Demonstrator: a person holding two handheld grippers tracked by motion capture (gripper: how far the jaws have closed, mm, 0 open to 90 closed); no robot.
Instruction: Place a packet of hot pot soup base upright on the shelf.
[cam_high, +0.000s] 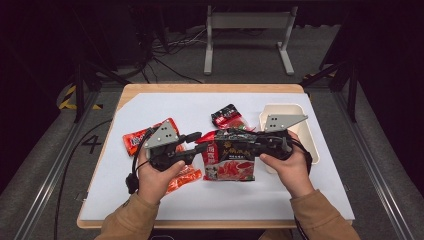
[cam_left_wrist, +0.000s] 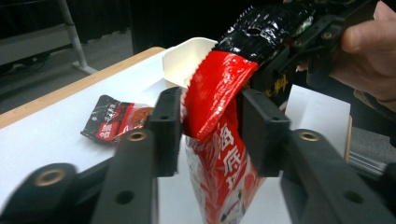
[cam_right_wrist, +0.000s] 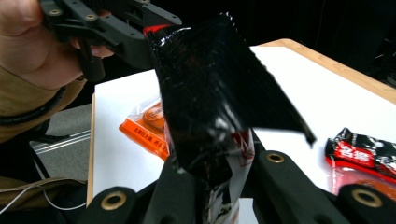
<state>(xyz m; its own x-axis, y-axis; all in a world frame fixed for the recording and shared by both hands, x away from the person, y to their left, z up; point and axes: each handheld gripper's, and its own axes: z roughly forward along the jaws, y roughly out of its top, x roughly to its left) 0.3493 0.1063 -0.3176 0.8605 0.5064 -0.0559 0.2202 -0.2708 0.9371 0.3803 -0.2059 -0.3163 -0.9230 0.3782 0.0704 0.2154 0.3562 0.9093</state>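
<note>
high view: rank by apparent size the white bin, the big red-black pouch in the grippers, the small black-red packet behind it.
1. white bin, though the right gripper covers part of it
2. big red-black pouch, close to the bin, so that order is unsure
3. small black-red packet, clearly smallest

Ahead of me the white mat (cam_high: 165, 102) lies bare along its far strip, so I can pass there. The pouch (cam_high: 231, 162) stands upright between my two grippers and blocks the middle. A black-red packet (cam_high: 227, 116) lies just behind it, and the white bin (cam_high: 285, 111) stands beside that to the right, near my right hand (cam_high: 286, 165). Orange packets (cam_high: 142, 137) crowd the left side under my left hand (cam_high: 155, 172). The near strip by my sleeves is open.
</note>
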